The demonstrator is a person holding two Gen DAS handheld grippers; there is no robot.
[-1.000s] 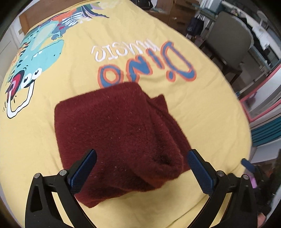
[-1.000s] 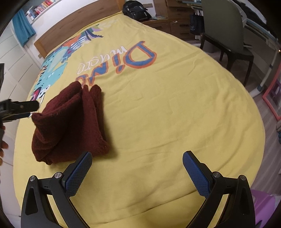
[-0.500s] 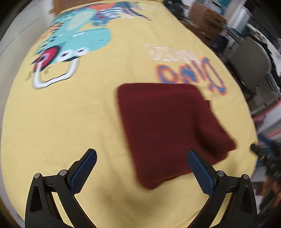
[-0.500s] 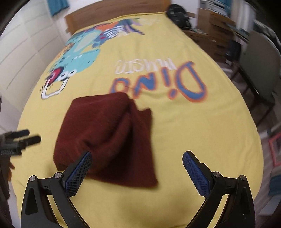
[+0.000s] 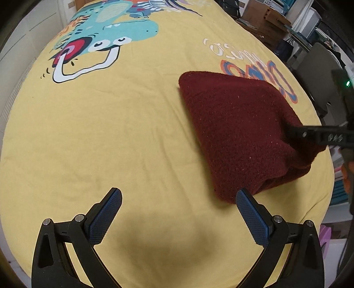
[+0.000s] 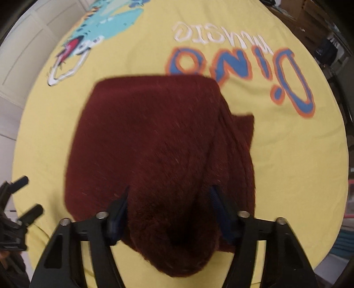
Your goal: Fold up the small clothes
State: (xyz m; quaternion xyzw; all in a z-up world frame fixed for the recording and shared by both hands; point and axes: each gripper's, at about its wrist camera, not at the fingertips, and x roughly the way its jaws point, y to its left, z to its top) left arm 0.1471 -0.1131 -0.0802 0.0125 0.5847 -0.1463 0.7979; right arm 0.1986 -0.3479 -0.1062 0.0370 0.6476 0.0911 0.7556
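A folded dark red fleece garment (image 5: pixel 239 128) lies on the yellow bedspread (image 5: pixel 110 133), right of centre in the left wrist view. My left gripper (image 5: pixel 178 195) hangs open over bare sheet, just left of the garment's near corner, with nothing between its fingers. My right gripper (image 6: pixel 169 197) points down at the garment's near edge (image 6: pixel 154 144). Its jaws are closing, with a thick bunch of the fleece bulging between the blue pads (image 6: pixel 215 199). In the left wrist view a right gripper finger (image 5: pixel 309 133) is sunk into the garment's right end.
The bedspread carries a teal dinosaur print (image 5: pixel 115 31) and blue "Dino" lettering (image 6: pixel 243 66). A dark chair (image 5: pixel 318 71) and boxes (image 5: pixel 265 20) stand beyond the bed's right edge. White wall panels (image 6: pixel 33 44) run along the left side.
My left gripper slid left off the garment onto bare sheet. My right gripper came over the garment from the right and its jaws closed in on the near edge.
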